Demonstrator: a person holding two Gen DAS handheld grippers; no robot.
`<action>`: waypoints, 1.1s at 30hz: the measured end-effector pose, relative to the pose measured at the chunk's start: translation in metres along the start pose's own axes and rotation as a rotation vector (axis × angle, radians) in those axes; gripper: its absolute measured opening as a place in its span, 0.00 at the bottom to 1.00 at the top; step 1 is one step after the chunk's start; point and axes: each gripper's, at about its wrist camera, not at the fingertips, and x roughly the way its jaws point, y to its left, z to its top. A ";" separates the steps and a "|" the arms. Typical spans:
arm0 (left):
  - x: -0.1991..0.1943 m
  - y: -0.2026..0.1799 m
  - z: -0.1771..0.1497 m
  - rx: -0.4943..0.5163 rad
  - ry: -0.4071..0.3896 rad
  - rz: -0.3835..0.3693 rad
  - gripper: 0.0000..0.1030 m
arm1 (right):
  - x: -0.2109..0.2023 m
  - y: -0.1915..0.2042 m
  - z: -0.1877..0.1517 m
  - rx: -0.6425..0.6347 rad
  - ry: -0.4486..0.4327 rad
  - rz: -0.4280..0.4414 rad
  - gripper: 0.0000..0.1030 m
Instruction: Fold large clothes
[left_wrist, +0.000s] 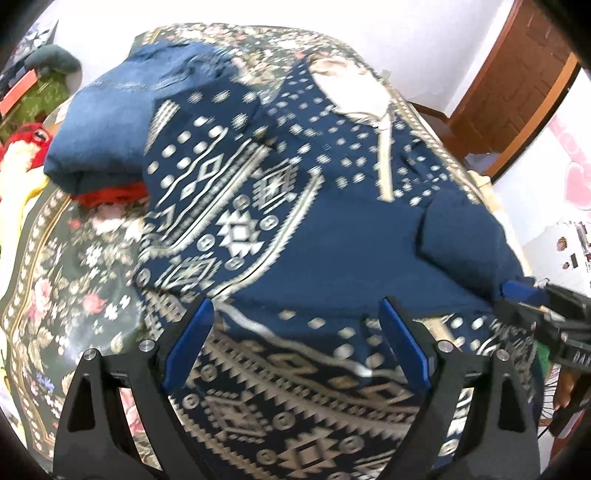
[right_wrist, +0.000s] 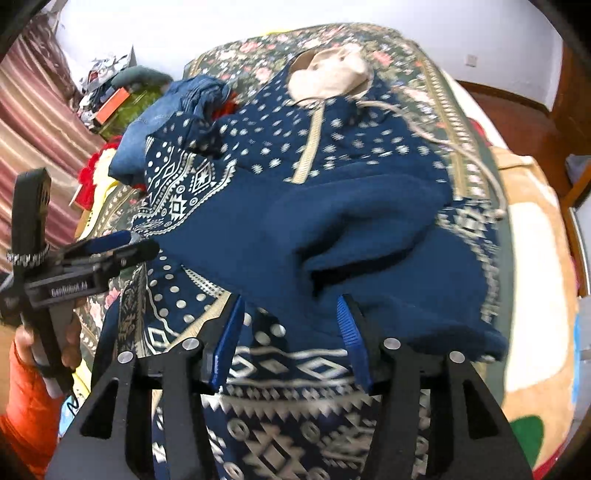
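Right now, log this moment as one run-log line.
stage: mid-fold | garment: navy patterned hoodie on floral bedspread | left gripper: open, empty | right gripper: open, empty

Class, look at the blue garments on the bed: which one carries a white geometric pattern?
The large navy hooded garment spread across the floral bedspread. The folded denim piece beside it is plain, paler blue with no print.

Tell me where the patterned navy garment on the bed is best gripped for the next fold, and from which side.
Probably the bottom hem of the patterned navy garment, approached from the near edge of the bed. It lies flattest and closest beneath both open grippers, left gripper and right gripper, while its plain navy sleeve is already folded across the middle.
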 end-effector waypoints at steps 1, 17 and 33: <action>0.000 -0.006 0.004 0.007 -0.001 -0.009 0.88 | -0.007 -0.005 -0.003 0.008 -0.022 -0.018 0.50; 0.014 -0.174 0.041 0.374 -0.034 -0.078 0.88 | -0.045 -0.111 -0.020 0.255 -0.138 -0.242 0.50; 0.088 -0.201 0.041 0.470 0.110 -0.049 0.37 | 0.013 -0.116 -0.032 0.221 -0.015 -0.235 0.50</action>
